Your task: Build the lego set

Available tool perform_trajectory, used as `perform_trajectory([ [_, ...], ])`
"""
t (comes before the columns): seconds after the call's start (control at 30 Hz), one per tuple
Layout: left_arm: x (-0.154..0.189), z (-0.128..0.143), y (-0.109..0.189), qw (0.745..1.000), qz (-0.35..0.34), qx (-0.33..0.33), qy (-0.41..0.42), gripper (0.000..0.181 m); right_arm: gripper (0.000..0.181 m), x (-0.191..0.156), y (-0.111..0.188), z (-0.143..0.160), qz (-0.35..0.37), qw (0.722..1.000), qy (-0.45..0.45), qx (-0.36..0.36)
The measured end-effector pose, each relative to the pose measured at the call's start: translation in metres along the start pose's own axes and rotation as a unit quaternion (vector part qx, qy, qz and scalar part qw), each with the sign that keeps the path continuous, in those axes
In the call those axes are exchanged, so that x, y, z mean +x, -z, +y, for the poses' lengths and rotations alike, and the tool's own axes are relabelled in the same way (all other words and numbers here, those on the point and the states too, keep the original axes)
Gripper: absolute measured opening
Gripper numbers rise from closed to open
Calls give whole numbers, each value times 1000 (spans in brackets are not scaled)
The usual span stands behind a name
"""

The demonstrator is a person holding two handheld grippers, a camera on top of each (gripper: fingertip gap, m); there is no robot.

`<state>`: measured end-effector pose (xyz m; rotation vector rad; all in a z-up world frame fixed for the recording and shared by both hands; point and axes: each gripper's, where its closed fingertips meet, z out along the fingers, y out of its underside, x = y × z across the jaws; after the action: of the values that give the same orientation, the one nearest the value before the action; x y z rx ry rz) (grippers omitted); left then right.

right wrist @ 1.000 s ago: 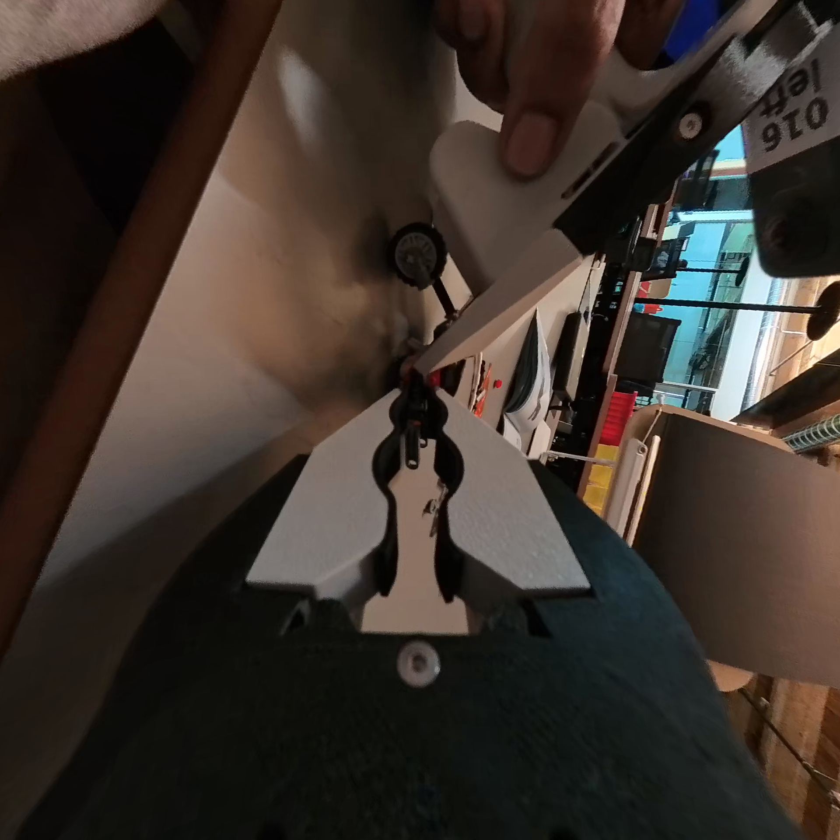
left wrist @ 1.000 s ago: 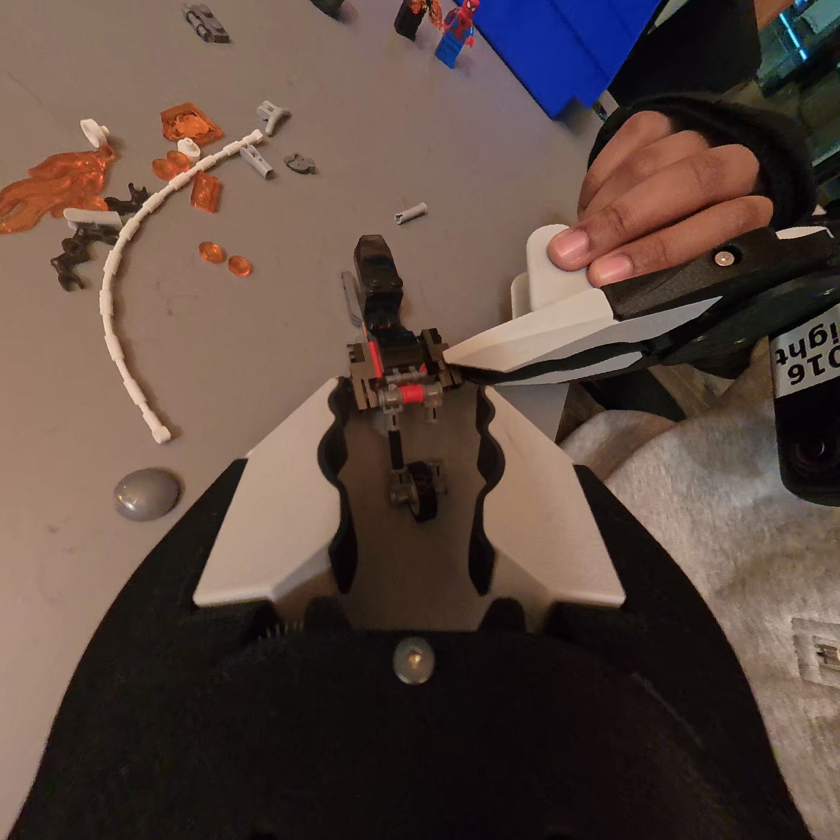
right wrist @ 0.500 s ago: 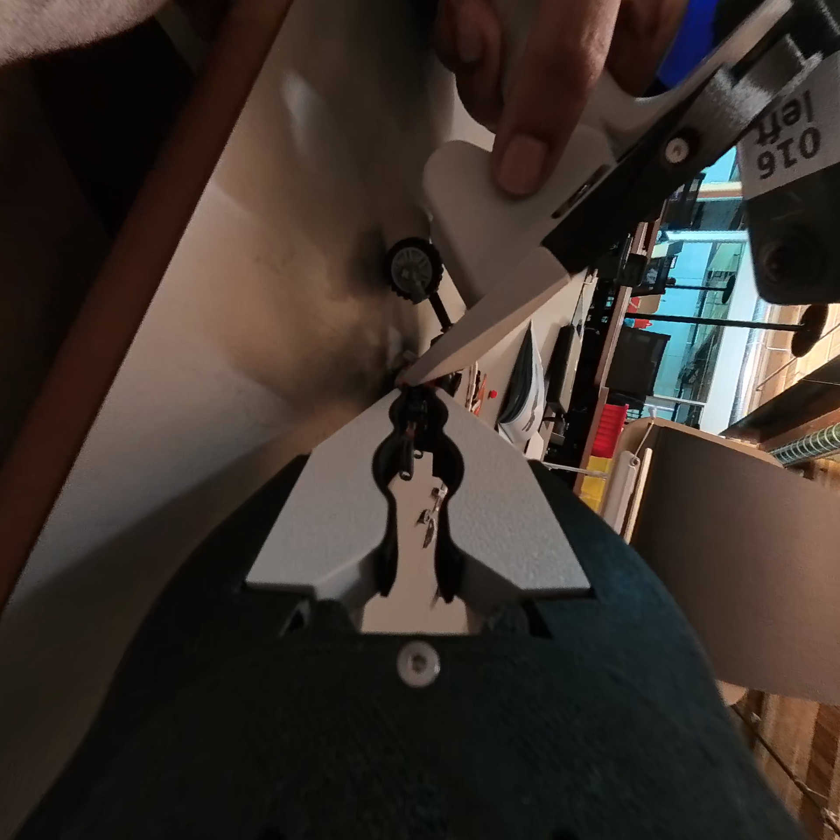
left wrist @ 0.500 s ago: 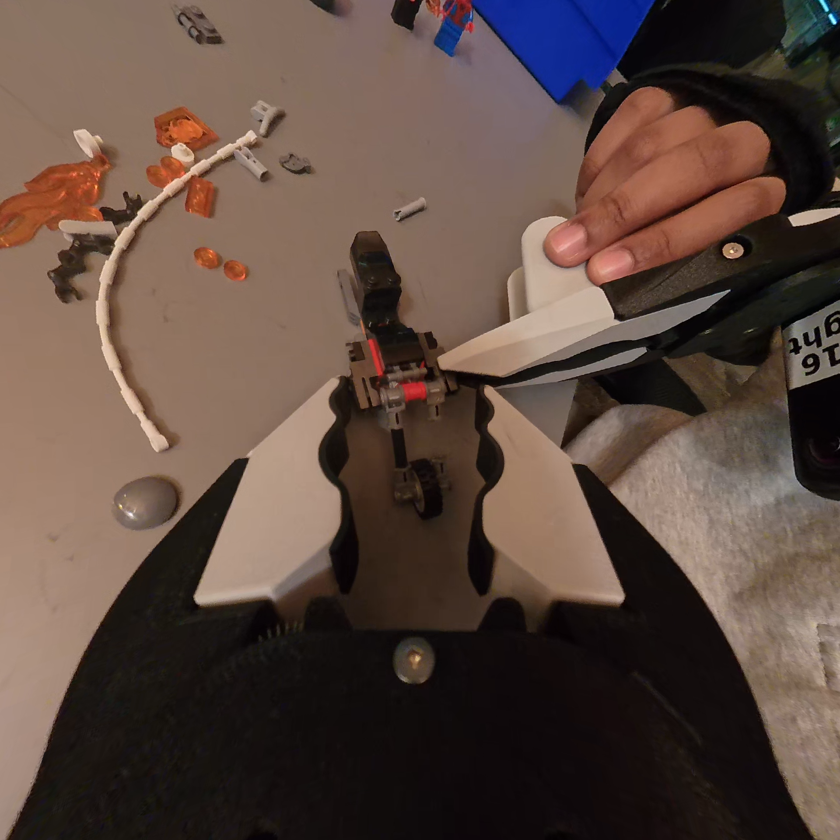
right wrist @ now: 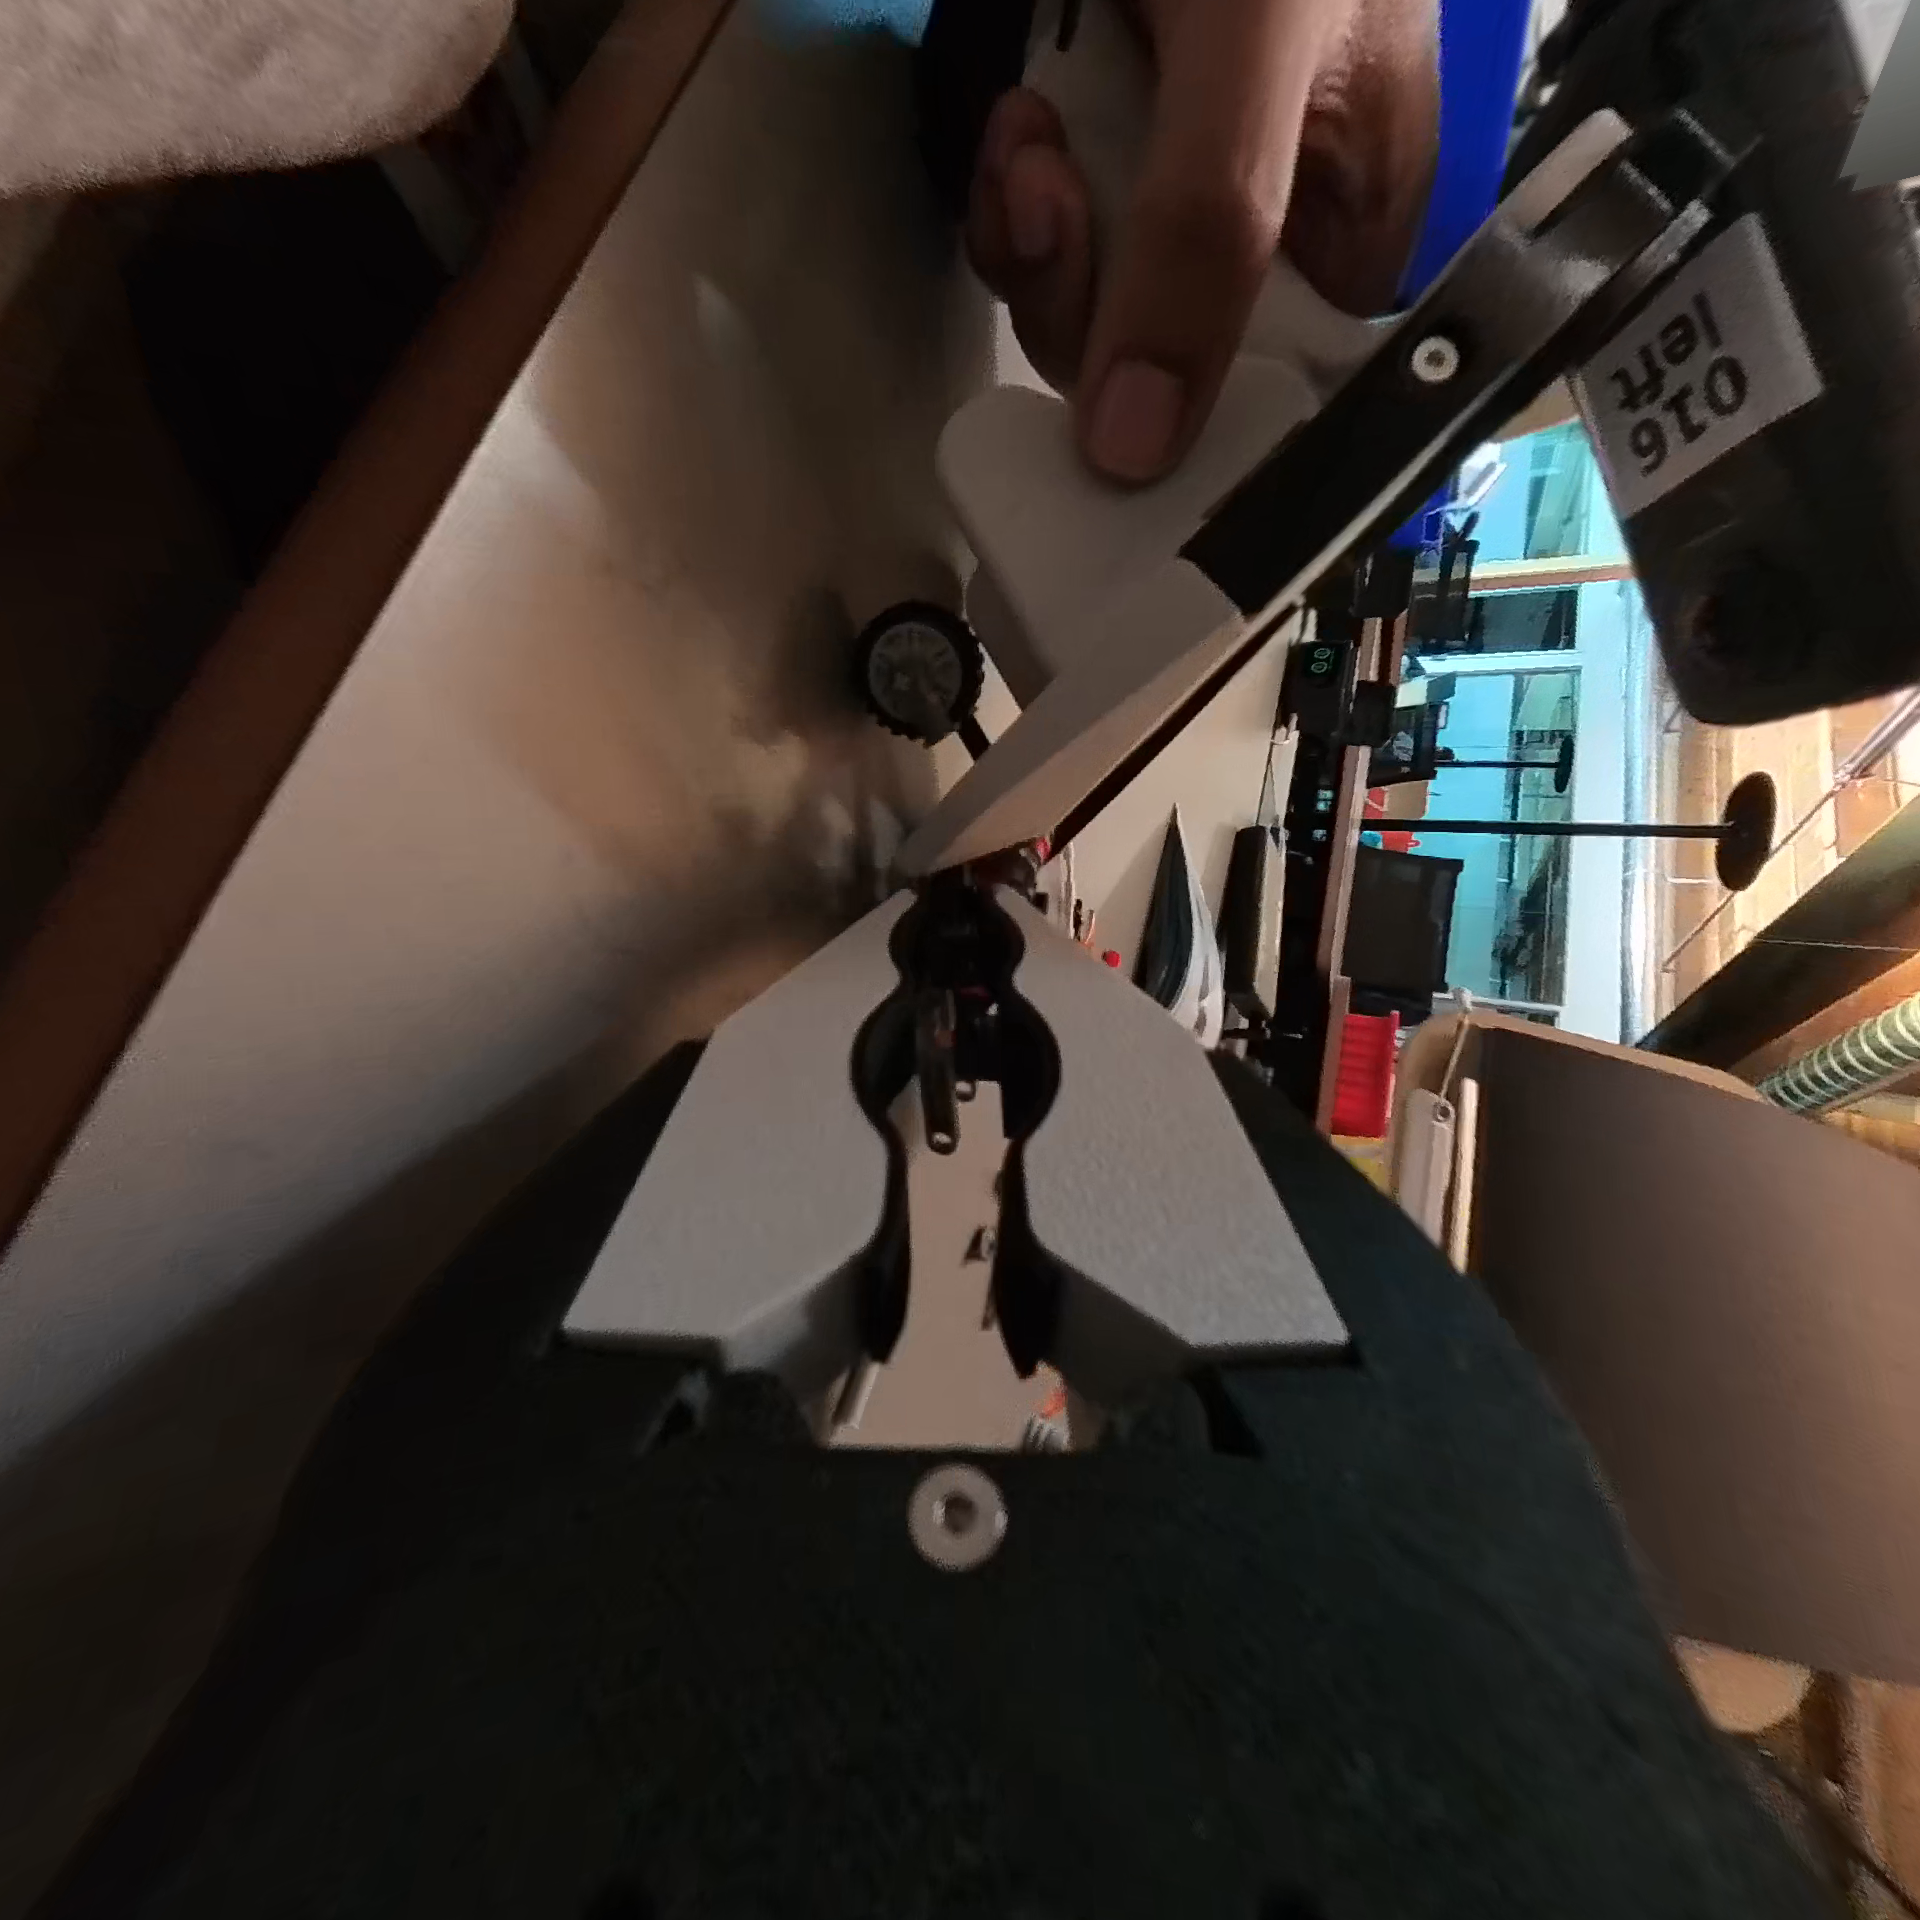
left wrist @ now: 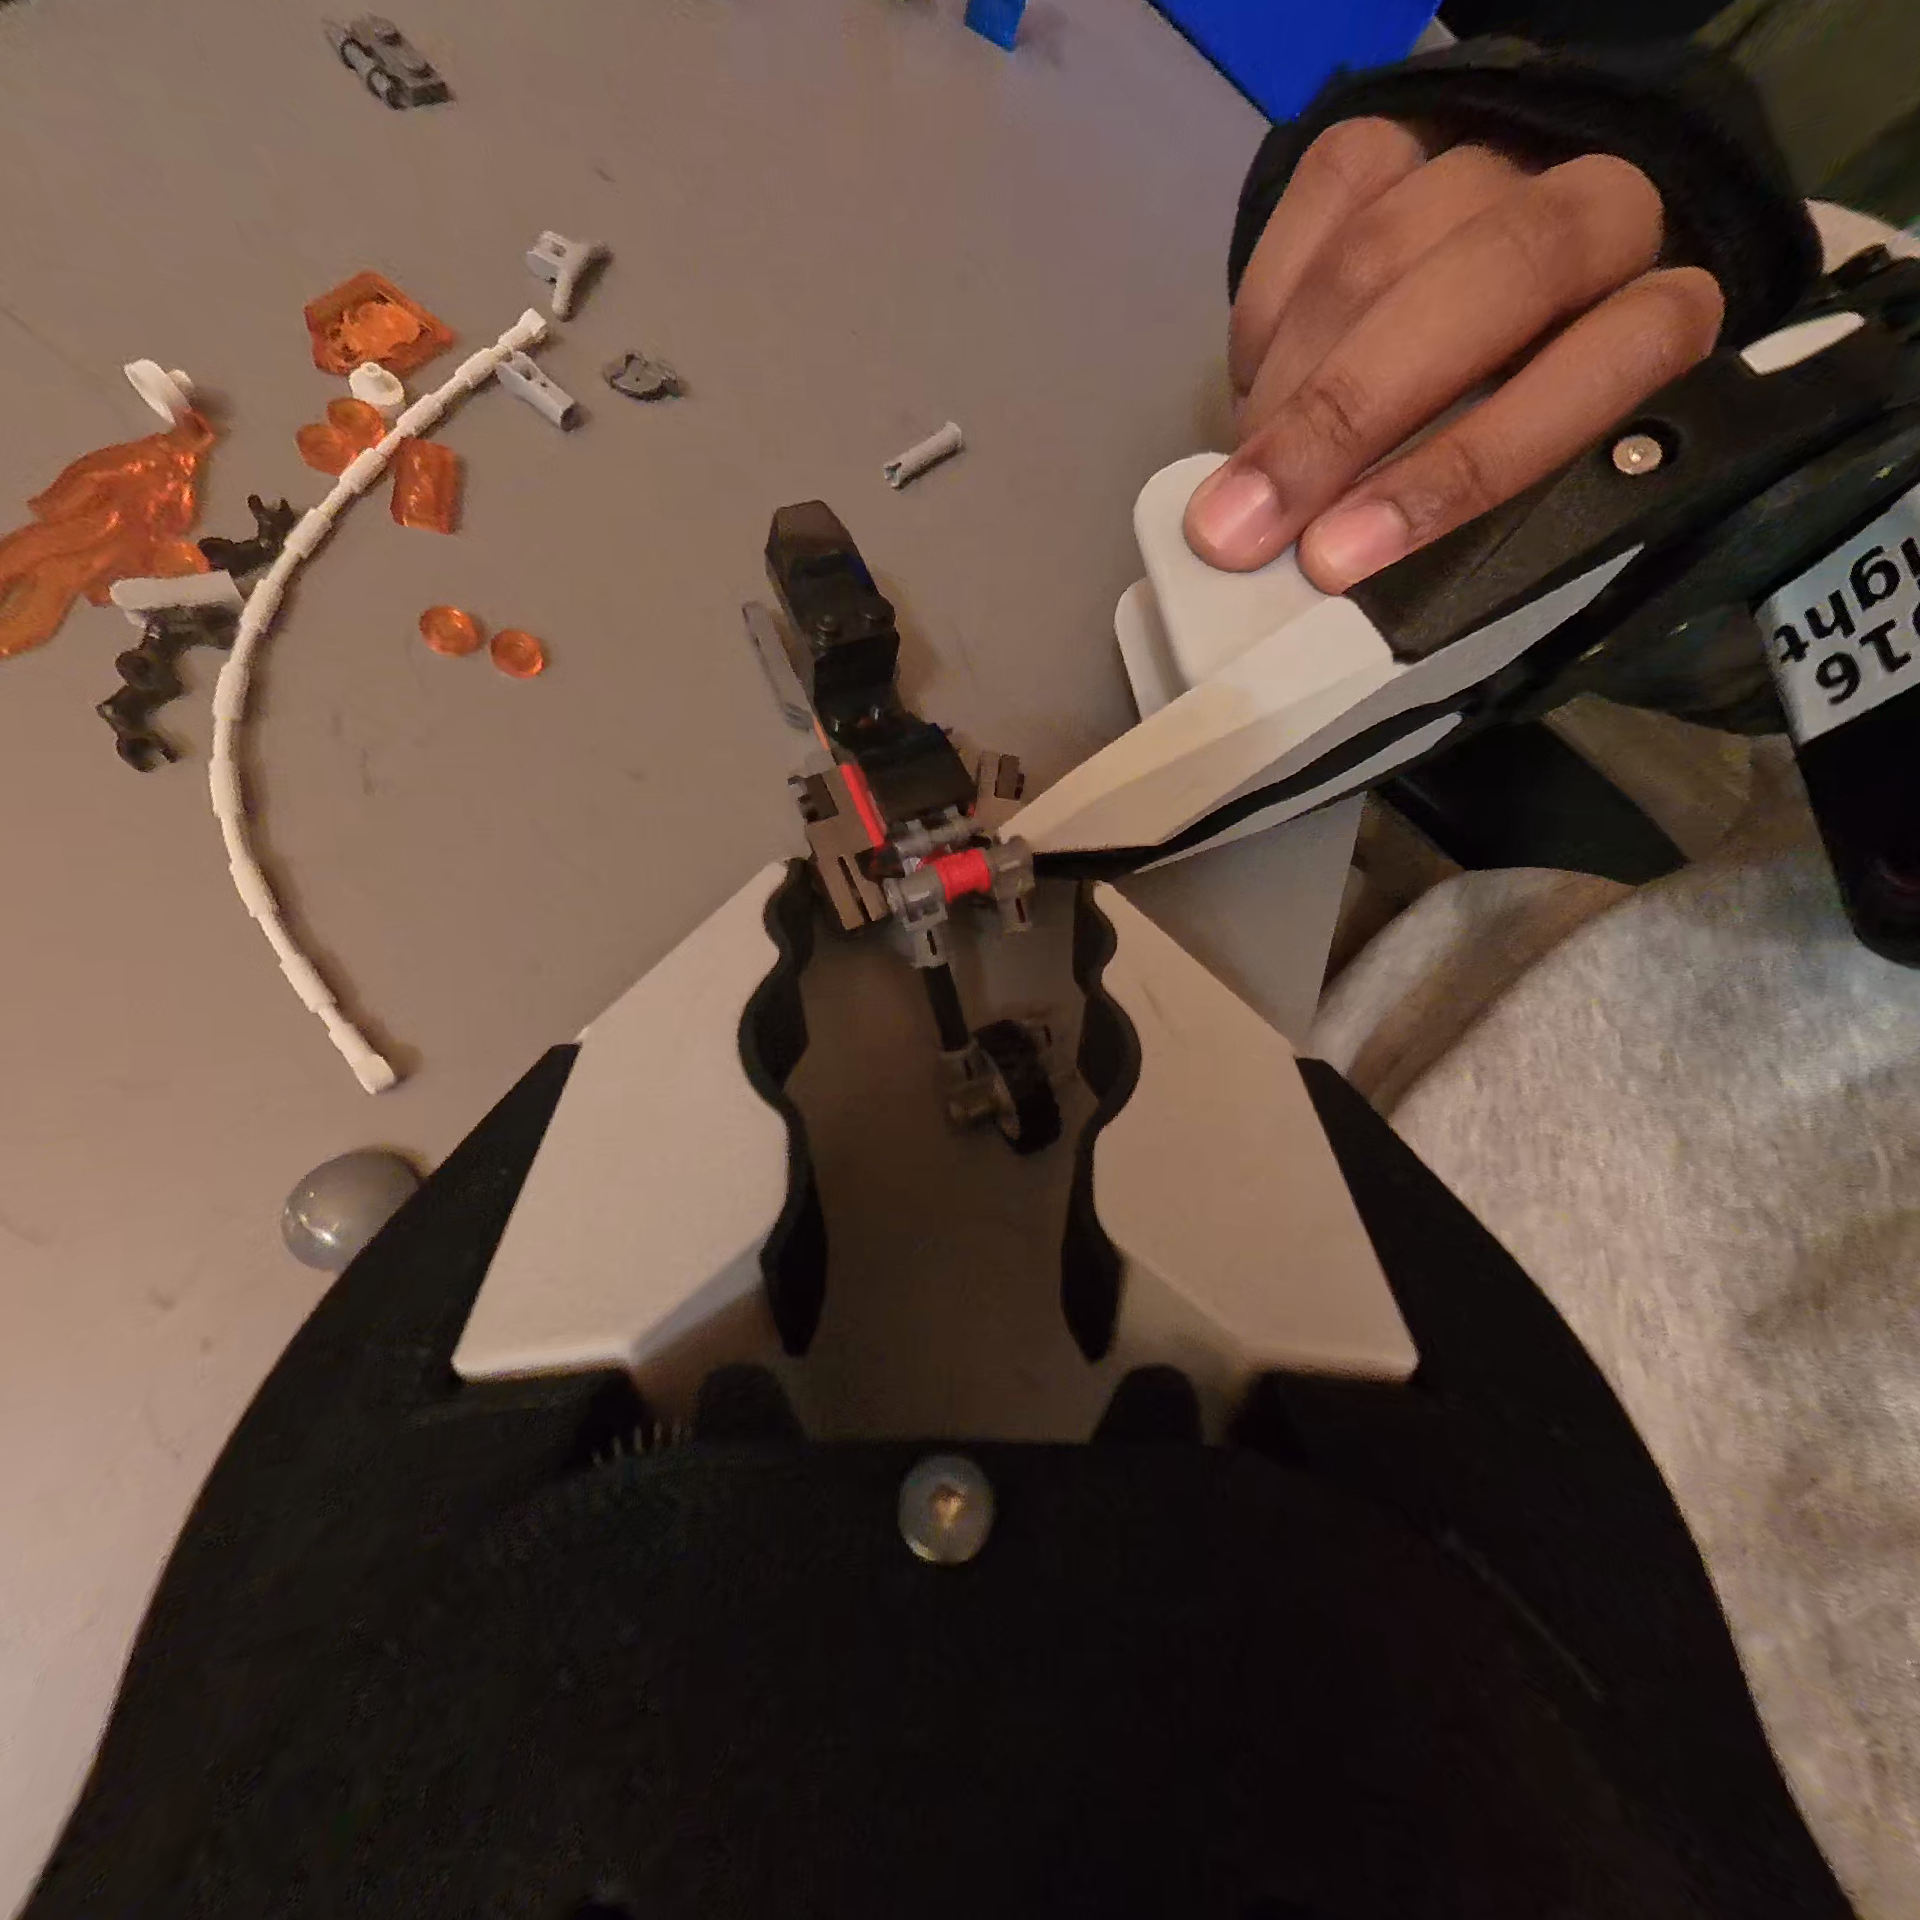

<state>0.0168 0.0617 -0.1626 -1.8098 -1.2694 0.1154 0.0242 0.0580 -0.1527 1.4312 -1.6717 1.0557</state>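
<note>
A small black, grey and red lego motorbike model (left wrist: 883,769) sits between both grippers over the grey table (left wrist: 831,260). My left gripper (left wrist: 940,894) is shut on its grey and red axle end. Its fork and black wheel (left wrist: 1023,1091) reach back between my fingers. My right gripper (left wrist: 1013,831) comes in from the right, held by a hand (left wrist: 1434,343), and is shut on the model's right side. In the right wrist view my right gripper (right wrist: 961,914) pinches dark model parts (right wrist: 956,987). The left gripper's tip (right wrist: 925,852) meets it there, with the wheel (right wrist: 914,675) beyond.
Loose parts lie to the left: orange flame pieces (left wrist: 104,520), a curved white segmented piece (left wrist: 270,675), two orange studs (left wrist: 483,644), a grey dome (left wrist: 338,1216) and small grey pins (left wrist: 923,455). A blue bin (left wrist: 1299,42) stands at the back. A grey sweater (left wrist: 1662,1143) fills the right side. Left and right tips are no more than a few centimetres apart.
Both grippers keep their hold. The model has turned slightly, so its fork and wheel swing a little to the right. The left wrist view has shifted a little over the table.
</note>
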Motion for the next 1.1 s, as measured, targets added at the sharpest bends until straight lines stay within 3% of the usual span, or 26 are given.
perform_trajectory([
  [0.57,-1,0,1,999,31,-9,0,44,6,-14,12,3,-40,995,-84,28],
  [0.73,-2,-2,3,1000,23,-5,2,51,6,-16,22,9,-36,993,-115,17],
  [0.83,0,-12,13,1000,10,25,-3,56,6,-7,28,10,-8,992,-126,16],
  [0.97,18,-36,32,994,44,91,29,56,5,17,37,4,60,993,-100,19],
  [1.1,39,-45,39,974,155,113,124,55,5,46,43,0,178,983,47,-19],
])
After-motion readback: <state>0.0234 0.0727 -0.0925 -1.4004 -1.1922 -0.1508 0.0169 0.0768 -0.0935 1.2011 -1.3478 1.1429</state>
